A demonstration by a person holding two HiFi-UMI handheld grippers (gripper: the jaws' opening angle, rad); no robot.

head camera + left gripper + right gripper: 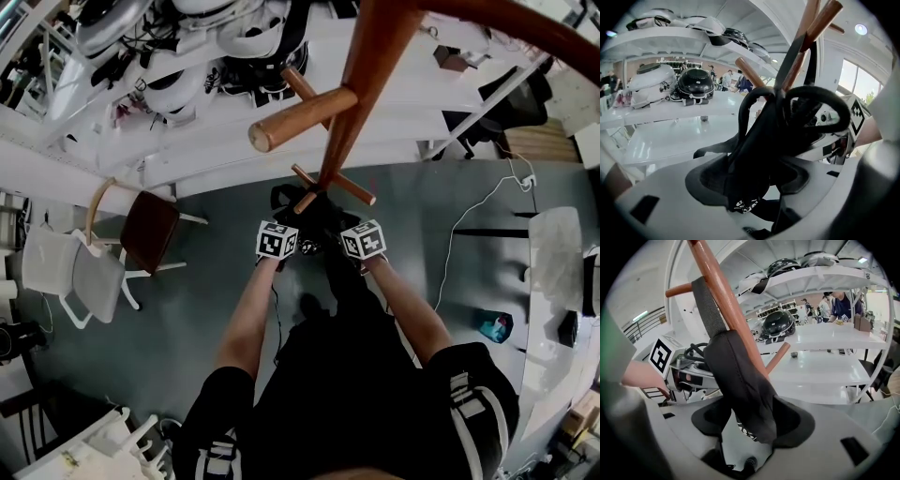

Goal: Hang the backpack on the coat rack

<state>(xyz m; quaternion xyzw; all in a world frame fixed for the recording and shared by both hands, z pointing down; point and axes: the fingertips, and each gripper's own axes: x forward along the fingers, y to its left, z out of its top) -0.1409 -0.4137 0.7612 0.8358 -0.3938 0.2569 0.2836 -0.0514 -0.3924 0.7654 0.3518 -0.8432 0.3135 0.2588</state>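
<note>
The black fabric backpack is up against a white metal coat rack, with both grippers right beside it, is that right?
No. The coat rack is reddish-brown wood, not white metal; the head view shows it. The black fabric backpack is up against it, with the left gripper and the right gripper right beside it.

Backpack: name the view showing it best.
Right gripper view: the backpack hangs against the coat rack, webbing running up to a peg, padded strap between the open jaws. Left gripper view shows crowded dark straps; head view, a dark patch below the pegs.
</note>
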